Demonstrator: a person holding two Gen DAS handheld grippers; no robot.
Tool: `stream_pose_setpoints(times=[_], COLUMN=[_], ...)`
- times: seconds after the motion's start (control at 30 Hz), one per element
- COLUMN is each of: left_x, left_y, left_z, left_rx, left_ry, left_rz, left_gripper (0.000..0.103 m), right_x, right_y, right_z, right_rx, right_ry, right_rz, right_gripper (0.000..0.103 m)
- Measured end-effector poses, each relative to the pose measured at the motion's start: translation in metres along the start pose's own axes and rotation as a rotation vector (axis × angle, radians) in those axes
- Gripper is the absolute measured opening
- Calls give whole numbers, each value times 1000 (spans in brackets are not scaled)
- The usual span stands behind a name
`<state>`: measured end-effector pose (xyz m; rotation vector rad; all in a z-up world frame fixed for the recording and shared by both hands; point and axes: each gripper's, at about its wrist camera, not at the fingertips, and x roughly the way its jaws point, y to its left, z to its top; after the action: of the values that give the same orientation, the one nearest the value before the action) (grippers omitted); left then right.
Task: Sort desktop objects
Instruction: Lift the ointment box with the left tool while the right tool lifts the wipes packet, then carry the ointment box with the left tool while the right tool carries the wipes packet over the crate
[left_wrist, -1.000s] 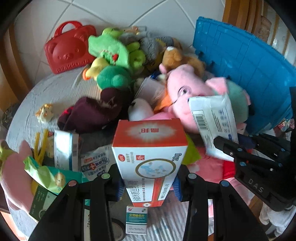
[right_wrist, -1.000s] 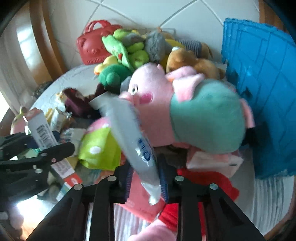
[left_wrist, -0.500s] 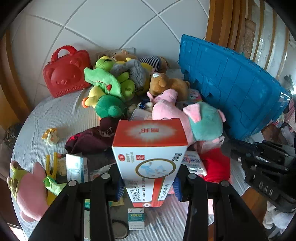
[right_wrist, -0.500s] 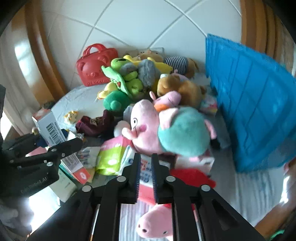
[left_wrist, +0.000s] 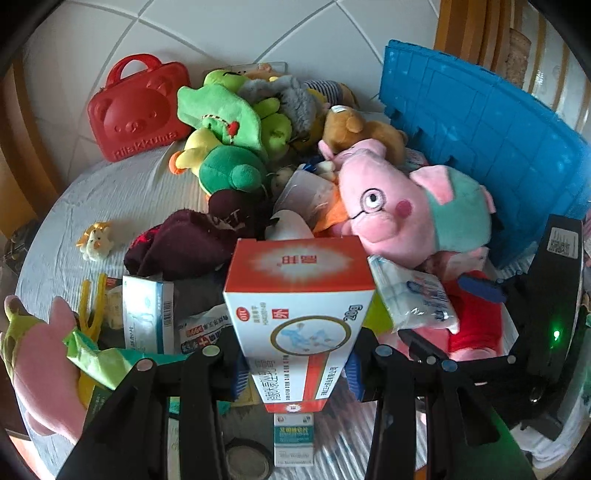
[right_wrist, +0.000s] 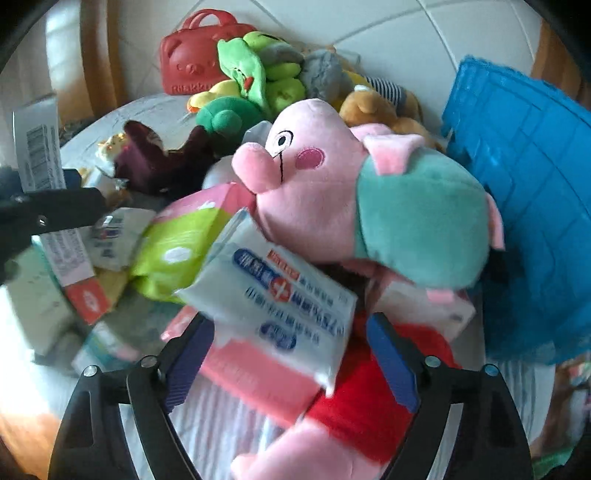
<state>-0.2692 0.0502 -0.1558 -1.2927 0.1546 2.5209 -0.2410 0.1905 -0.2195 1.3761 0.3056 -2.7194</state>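
At the far left of the left wrist view a pink plush lies at the edge of the cloth-covered bench, with a small blue-and-white carton standing just beside it. Behind them a red bear-faced case leans against the tiled wall. In the middle, the left gripper has its fingers clamped on a tall white carton: orange-red top with a white burst, a round blue-and-gold emblem on the front, a red stripe running down to its lower end. It is held upright above the clutter. Behind it sits a heap of green, grey and brown soft toys. To the right, a pink pig plush in a teal top lies on its side, and a white sachet pack with blue and red print rests slanted against it. The right gripper is opening its fingers, which stand apart on either side of the pack without pressing it. Farthest right a blue crate stands tilted.
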Motion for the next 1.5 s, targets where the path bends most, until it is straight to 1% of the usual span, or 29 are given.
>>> stream_pose_setpoints(times=[0.03,0.07,0.1,0.13,0.23,0.27,0.3,0.37,0.47,0.53,0.63,0.87,1.03,1.17,1.23,1.5], left_x=[4,7,9,9,0,-6,-13,-29,-54,-71,-90,-112,-119,-127,-133,-165], left_y=[0,-1,-1,-2,-8,-9,-11,-16,-24,-30,-38,-65,-93,-120,-138,-233], left_z=[-1,-1,-1,-1,5,9,13,22,35,43,50,55,61,74,86,150], left_rx=[-2,-6,-10,-11,0,4,6,16,32,44,63,113,139,149,151,121], left_ry=[-4,-5,-2,2,7,0,-10,-36,-78,-104,-132,-154,-169,-197,-220,-350], left_rz=[7,11,10,8,0,-5,-10,-22,-41,-51,-65,-95,-110,-110,-112,-113], left_gripper=[41,41,41,41,41,41,41,41,41,41,41,41,41,41,41,41], right_x=[2,4,5,7,-10,-19,-31,-58,-91,-114,-143,-193,-217,-235,-245,-293], right_y=[0,-1,-2,-3,-15,-19,-24,-32,-40,-47,-54,-62,-83,-114,-135,-248], right_z=[0,1,2,3,5,6,9,17,28,33,39,42,38,35,34,39], right_rx=[-1,2,5,7,64,83,100,128,162,191,220,256,284,297,298,290], right_ry=[-12,-19,-26,-33,-49,-56,-67,-95,-126,-156,-200,-275,-303,-330,-348,-451], right_rz=[-8,-14,-21,-27,32,57,78,104,113,115,89,42,21,17,23,37], right_gripper=[77,38,32,31,28,24,21,21,21,21,21,21,21,21,21,21])
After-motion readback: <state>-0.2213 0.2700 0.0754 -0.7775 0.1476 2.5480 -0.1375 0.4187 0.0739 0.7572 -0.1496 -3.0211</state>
